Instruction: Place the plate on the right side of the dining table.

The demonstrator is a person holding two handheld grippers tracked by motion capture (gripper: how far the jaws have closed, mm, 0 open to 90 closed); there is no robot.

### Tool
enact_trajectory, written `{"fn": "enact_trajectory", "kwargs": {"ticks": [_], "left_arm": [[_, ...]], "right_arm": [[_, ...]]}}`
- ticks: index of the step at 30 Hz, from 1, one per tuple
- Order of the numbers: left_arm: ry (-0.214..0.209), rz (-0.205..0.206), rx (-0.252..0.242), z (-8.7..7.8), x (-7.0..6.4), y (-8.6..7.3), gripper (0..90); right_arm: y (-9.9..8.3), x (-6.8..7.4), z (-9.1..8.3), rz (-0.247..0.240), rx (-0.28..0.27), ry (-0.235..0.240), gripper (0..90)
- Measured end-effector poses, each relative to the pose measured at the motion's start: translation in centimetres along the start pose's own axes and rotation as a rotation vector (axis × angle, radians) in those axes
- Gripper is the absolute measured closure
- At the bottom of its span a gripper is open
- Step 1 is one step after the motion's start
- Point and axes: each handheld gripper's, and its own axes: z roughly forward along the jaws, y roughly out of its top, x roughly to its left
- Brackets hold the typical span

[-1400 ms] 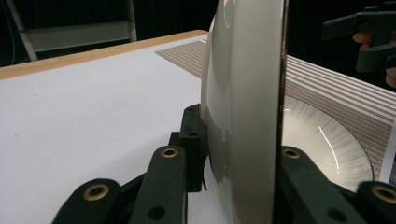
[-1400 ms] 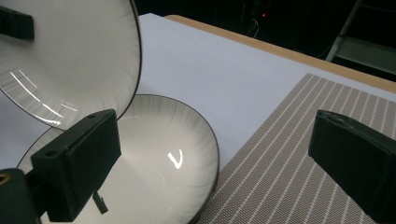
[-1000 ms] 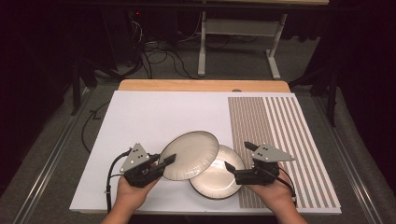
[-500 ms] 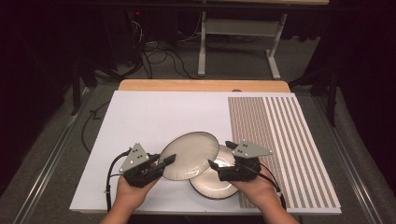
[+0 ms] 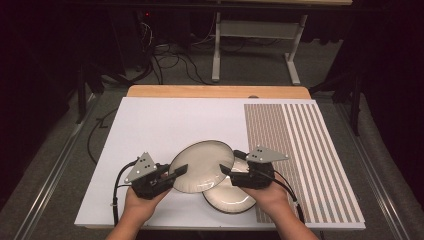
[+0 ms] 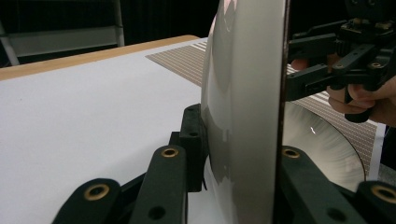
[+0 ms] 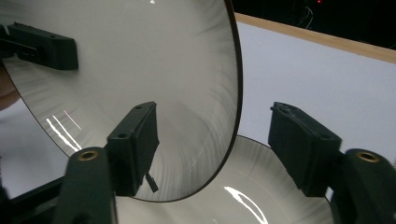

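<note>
Plate (image 5: 202, 166) in left gripper (image 5: 176, 173) seemingly bears no readable writing.

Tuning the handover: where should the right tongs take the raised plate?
On the near-right rim of the raised plate, coming from the right, opposite the left tongs clamped on its left rim. The right tongs already straddle that thin edge, open; it hangs above the lower plate, leaving room underneath.

High view: above the near edge, facing forward and down over the table (image 5: 170, 120). Gripper views: close, low, facing each other; all share the raised plate (image 5: 202, 165) (image 6: 243, 93) (image 7: 140, 70).
</note>
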Motion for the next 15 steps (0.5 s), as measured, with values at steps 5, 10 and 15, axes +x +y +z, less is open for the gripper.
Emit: {"fn": "enact_trajectory", "kwargs": {"ticks": [5,10,15], "left_arm": [[-0.008,0.007,-0.012,0.04,0.0,-0.09,74.5],[-0.014,0.008,-0.018,0.1,0.09,-0.14,74.4],[-0.009,-0.009,-0.022,0.15,0.17,-0.25,74.3]], "right_arm": [[-0.2,-0.21,0.38,0.021,0.008,0.03,49.1],[-0.43,-0.36,0.63,0.029,0.014,0.047,62.0],[-0.44,-0.54,0.65,0.026,0.014,0.063,69.8]]}}
